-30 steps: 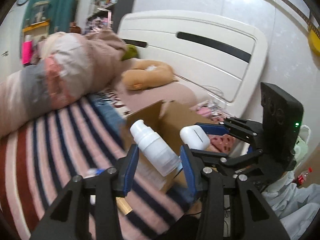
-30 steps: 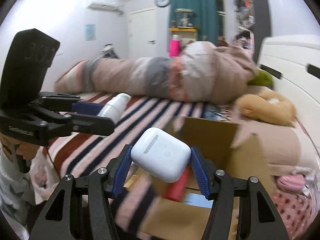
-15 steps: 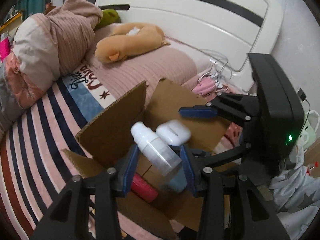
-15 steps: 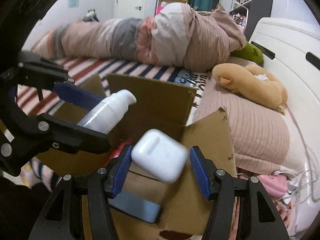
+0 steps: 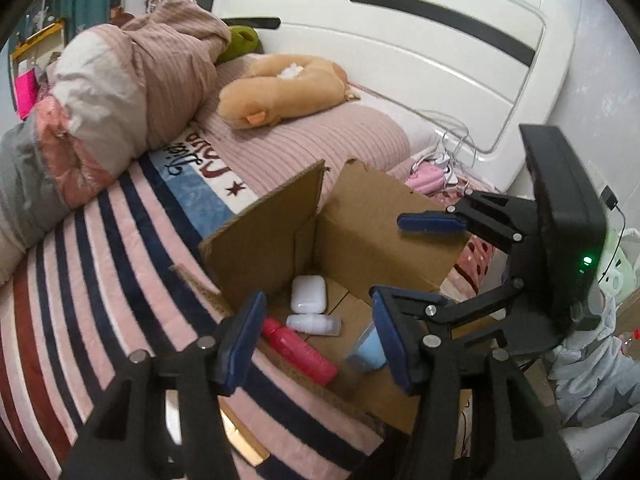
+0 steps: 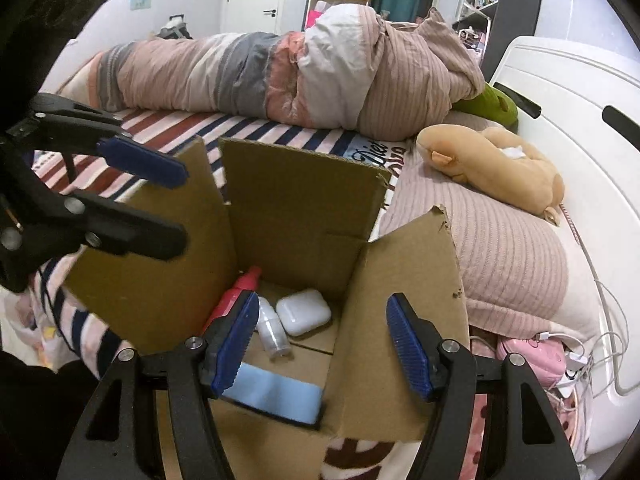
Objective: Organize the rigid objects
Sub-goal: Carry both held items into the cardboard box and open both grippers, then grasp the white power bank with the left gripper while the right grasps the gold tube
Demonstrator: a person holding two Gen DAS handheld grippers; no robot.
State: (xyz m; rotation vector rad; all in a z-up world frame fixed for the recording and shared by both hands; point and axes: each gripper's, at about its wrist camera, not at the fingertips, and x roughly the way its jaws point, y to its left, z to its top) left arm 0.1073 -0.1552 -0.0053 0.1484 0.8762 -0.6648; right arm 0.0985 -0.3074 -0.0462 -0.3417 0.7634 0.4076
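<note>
An open cardboard box (image 5: 372, 224) (image 6: 304, 200) stands on the bed. On its floor lie a white earbud case (image 5: 308, 294) (image 6: 303, 312), a white pump bottle (image 5: 314, 325) (image 6: 272, 334), a red bottle (image 5: 300, 350) (image 6: 232, 296) and a light blue object (image 5: 366, 350) (image 6: 276, 394). My left gripper (image 5: 316, 340) is open and empty above the box's near edge. My right gripper (image 6: 320, 348) is open and empty above the box. The right gripper shows in the left wrist view (image 5: 424, 256), the left gripper in the right wrist view (image 6: 160, 204).
The striped blanket (image 5: 100, 272) covers the bed. A rolled duvet (image 6: 280, 76) lies behind the box. A tan plush toy (image 5: 280, 92) (image 6: 492, 164) rests near the white headboard (image 5: 400, 52). Cables and pink items (image 6: 532, 356) lie at the bed's edge.
Both grippers moved over the box and opened. The pump bottle left the left gripper and the earbud case left the right gripper; both now lie on the box floor.
</note>
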